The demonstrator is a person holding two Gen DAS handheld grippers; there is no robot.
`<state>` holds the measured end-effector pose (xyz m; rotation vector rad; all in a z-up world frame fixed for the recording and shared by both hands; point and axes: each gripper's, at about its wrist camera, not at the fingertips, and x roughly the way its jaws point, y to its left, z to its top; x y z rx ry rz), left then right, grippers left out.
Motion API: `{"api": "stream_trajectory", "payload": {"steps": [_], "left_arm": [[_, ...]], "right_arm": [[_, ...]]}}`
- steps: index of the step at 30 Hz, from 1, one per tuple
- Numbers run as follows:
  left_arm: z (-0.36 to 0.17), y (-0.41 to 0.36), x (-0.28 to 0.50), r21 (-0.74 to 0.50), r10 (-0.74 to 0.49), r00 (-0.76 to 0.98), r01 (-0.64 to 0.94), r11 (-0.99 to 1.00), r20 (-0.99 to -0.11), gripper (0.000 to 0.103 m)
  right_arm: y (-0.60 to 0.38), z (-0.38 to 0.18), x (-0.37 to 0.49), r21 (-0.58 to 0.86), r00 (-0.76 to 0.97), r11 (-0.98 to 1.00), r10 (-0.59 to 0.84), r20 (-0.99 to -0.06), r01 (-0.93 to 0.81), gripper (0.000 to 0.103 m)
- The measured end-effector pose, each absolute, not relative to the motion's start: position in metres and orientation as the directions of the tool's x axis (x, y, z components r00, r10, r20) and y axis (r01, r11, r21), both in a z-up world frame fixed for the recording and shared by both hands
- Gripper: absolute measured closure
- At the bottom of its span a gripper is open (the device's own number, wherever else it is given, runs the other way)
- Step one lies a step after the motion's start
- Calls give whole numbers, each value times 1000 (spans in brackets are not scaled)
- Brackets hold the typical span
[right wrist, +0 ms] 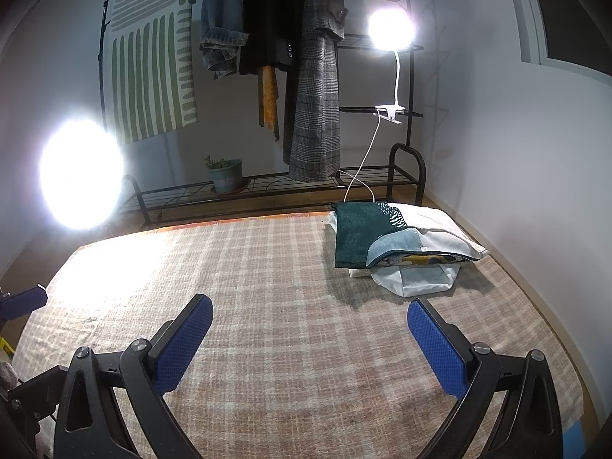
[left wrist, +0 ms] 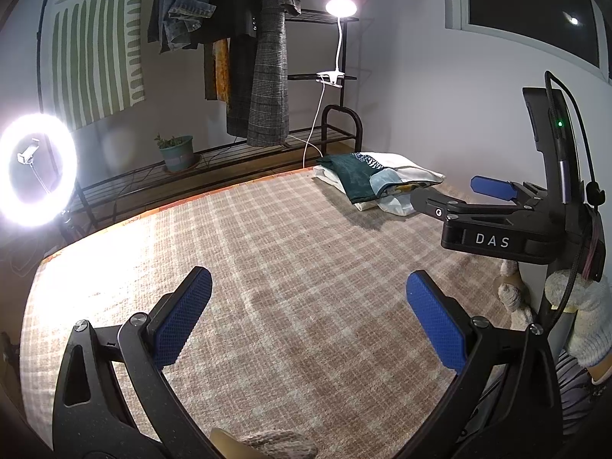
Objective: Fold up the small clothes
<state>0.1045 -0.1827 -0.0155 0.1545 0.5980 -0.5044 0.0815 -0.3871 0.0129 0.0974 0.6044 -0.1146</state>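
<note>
A stack of small clothes lies at the far right of the plaid blanket: a dark green piece on top, white and pale blue pieces under it. It also shows in the left wrist view. My left gripper is open and empty over the bare blanket. My right gripper is open and empty, short of the stack. In the left wrist view the right gripper hovers close to the stack, seen from the side.
A black clothes rack with hanging jackets stands behind the bed, with a clip lamp, a potted plant and a ring light at the left. A white wall borders the bed's right side.
</note>
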Motion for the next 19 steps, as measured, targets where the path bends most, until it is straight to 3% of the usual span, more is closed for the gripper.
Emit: {"api": "stream_trajectory", "payload": {"steps": [19], "left_arm": [[-16,-181,100,25,-380,736,473,881,-560,0]], "right_arm": [[-382,11,85,52,811,991,-71,-580,124,0]]}}
